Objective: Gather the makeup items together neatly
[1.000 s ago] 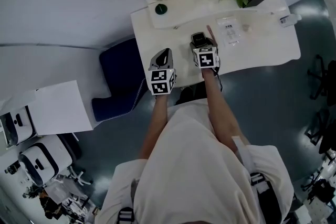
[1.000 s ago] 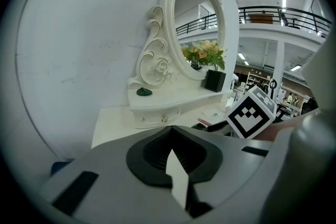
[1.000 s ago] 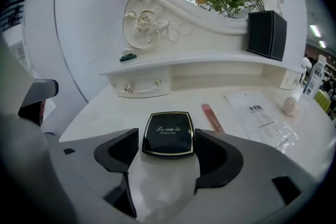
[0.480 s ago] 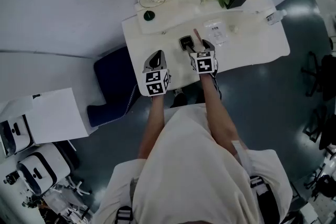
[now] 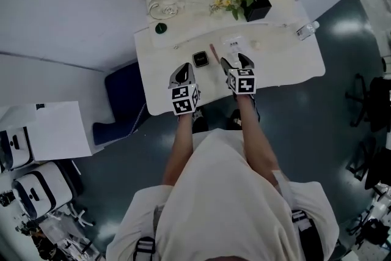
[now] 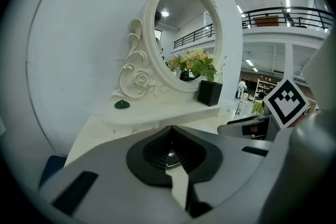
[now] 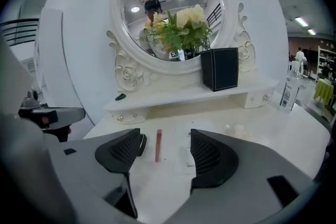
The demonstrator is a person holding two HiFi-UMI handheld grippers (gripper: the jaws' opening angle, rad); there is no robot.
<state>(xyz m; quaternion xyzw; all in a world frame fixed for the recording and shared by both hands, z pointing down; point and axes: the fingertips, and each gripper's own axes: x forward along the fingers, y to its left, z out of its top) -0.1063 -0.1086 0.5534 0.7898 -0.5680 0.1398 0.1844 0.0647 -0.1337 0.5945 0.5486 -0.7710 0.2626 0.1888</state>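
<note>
The left tool (image 6: 170,157) was clenched with nothing in it. The right tool (image 7: 165,140) was released and empty, held over the white surface (image 5: 287,64). On that surface a pink stick (image 7: 157,145) lay just beside a black compact (image 5: 200,58), near a clear packet (image 5: 235,46).

White dressing table (image 5: 287,64) is bearing a clear packet (image 5: 235,46) lying just ahead of the right gripper (image 7: 165,150), a pink stick (image 7: 158,145) slightly leftward, and a black compact (image 5: 200,58) farther left.
</note>
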